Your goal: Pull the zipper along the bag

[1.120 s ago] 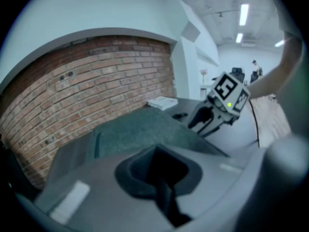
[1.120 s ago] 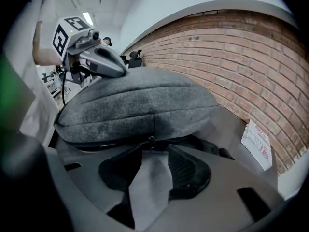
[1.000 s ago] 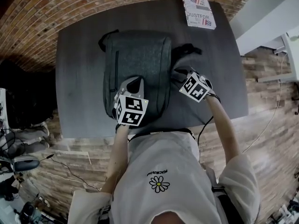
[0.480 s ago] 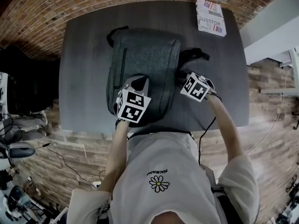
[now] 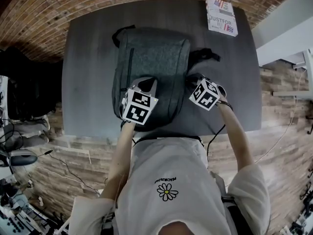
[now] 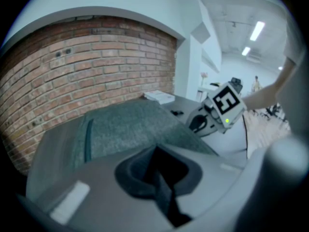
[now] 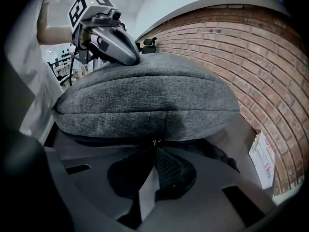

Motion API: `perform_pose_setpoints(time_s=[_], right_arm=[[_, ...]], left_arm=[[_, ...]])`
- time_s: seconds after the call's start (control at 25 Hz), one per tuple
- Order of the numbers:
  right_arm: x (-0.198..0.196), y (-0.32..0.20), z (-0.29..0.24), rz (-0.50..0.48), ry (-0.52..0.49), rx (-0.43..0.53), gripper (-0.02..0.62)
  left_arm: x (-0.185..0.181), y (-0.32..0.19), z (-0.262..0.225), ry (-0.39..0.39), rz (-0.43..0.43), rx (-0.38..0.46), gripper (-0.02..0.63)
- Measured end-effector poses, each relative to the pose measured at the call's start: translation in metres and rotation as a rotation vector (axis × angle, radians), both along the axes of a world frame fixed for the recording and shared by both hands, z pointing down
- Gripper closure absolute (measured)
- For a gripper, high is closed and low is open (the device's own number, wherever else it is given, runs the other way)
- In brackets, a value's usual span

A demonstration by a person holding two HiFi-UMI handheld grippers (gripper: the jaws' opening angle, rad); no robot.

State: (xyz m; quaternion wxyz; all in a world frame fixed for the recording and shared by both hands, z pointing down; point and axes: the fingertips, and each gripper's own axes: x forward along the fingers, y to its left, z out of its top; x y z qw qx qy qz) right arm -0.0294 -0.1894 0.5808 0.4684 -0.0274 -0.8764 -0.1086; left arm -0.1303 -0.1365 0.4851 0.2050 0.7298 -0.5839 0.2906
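A grey fabric backpack [image 5: 151, 58] lies flat on the dark table [image 5: 88, 82]. My left gripper [image 5: 146, 83] rests its tip on the bag's near top face, jaws shut with nothing seen between them; the right gripper view shows it as the left gripper [image 7: 131, 57] on the bag's top. My right gripper [image 5: 190, 81] is at the bag's right side. In its own view the right gripper [image 7: 154, 149] has its jaws closed together on a small metal zipper pull [image 7: 154, 141] at the side seam of the backpack [image 7: 145, 95].
A printed booklet [image 5: 221, 16] lies at the table's far right corner. A black strap [image 5: 206, 55] sticks out from the bag's right side. A brick wall runs along the table's far and left sides. The table's near edge is just below the grippers.
The head view has shifted slightly. My right gripper has edged in against the bag's right side. The left gripper keeps its place on the bag's top.
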Motion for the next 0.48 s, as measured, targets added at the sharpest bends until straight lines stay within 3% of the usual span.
perform_pose_setpoints(time_s=[0.2, 0.48], right_arm=[[0.012, 0.032, 0.005, -0.080, 0.066, 0.054, 0.589], [0.032, 0.103, 0.011, -0.057, 0.074, -0.013, 0.589]], left_arm=[[-0.001, 0.002, 0.004, 0.025, -0.004, -0.016, 0.606], [-0.001, -0.001, 0.004, 0.058, 0.008, -0.017, 0.606]])
